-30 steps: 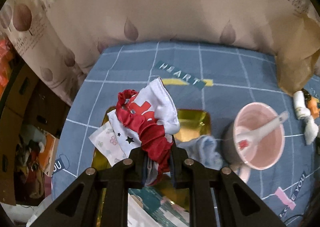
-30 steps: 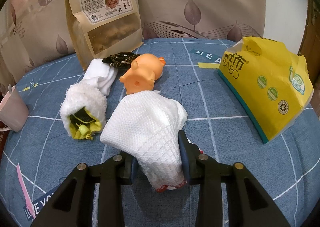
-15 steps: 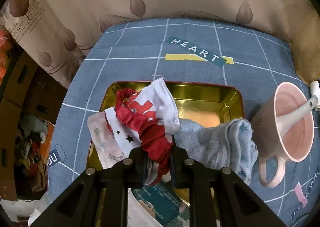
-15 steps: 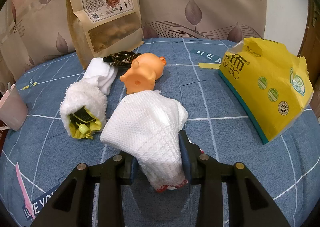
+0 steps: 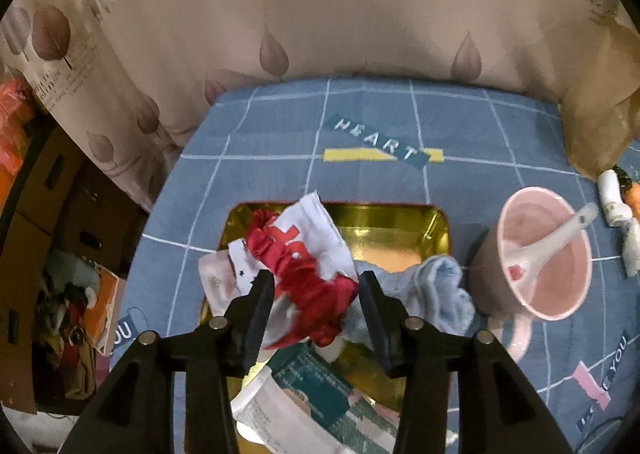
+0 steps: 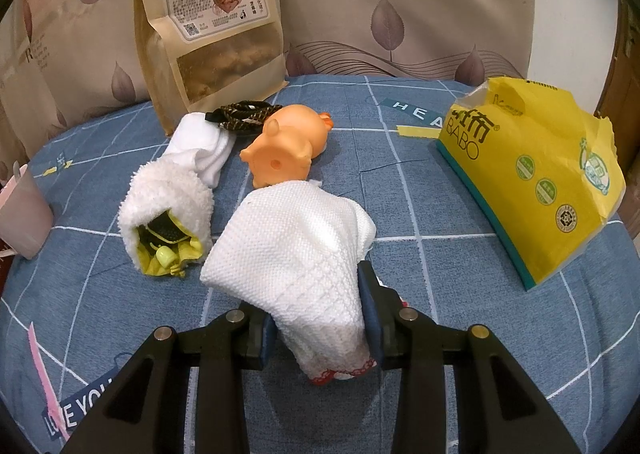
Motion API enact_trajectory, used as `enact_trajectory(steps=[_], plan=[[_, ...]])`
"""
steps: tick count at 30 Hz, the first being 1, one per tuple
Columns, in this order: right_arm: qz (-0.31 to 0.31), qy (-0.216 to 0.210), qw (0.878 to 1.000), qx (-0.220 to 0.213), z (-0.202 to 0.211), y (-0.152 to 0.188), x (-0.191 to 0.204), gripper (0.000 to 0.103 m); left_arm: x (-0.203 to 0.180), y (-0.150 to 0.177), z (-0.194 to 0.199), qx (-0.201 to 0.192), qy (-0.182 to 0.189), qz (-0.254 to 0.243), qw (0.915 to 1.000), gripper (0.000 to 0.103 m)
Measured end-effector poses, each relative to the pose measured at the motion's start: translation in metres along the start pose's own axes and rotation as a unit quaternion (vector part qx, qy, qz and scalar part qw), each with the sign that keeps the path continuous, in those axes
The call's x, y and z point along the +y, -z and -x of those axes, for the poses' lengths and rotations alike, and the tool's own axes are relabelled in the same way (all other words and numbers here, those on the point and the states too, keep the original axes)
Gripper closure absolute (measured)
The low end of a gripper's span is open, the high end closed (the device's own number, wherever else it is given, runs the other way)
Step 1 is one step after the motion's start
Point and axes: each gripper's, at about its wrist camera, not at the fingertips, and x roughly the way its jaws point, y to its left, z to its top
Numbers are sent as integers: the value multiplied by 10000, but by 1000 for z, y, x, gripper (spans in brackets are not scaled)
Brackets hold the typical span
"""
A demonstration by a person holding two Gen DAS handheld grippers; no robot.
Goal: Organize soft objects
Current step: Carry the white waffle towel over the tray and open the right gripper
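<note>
Your left claw point(image 5: 316, 290) has just been opening: jaws now stand apart, with the red scrunchie point(image 5: 306, 282) and the white printed cloth point(image 5: 316, 242) between them, over the near left part of the gold tray point(image 5: 400, 222). Can't tell whether the pads still touch the bundle. A light blue towel point(image 5: 432, 290) lies over the tray's right edge, just beside the pink mug point(image 5: 548, 254) with a white spoon point(image 5: 548, 242) in it. All of it sits on the blue checked worktop point(image 5: 280, 142). Your right claw point(image 6: 316, 306) is clamped on a white knitted cloth point(image 6: 296, 254), which drapes forward over the pads. Ahead of it: an orange pig toy point(image 6: 288, 142), just beyond the cloth's far edge; a white fleece pouch point(image 6: 168, 210) to the left with a yellow lining; a white sock point(image 6: 200, 150) behind it; a dark braided cord point(image 6: 240, 114). A brown snack bag point(image 6: 208, 30) stands at the back, and a yellow tissue pack point(image 6: 536, 182) lies to the right.
</note>
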Motion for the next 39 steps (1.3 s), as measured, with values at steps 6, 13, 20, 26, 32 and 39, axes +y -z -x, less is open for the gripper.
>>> enact_trajectory(steps=[6, 13, 20, 26, 32, 39], plan=[[36, 57, 10000, 12, -1, 0, 2, 68, -3, 12, 32, -295, -177, 88, 9994, 55], [29, 79, 10000, -32, 1, 0, 1, 70, -6, 57, 55, -532, -281, 245, 9979, 55], [76, 168, 9998, -58, 8, -2, 6, 73, 8, 86, 63, -654, -563, 540, 9948, 55], [192, 8, 9995, -248, 38, -16, 30, 74, 29, 91, 65, -742, -565, 900, 9916, 55], [501, -596, 9959, -469, 76, -37, 85, 74, 47, 95, 67, -730, -626, 1190, 9882, 55], [1376, -1472, 9780, -534, 111, -46, 188, 74, 69, 98, 80, -873, -644, 1496, 9828, 48]])
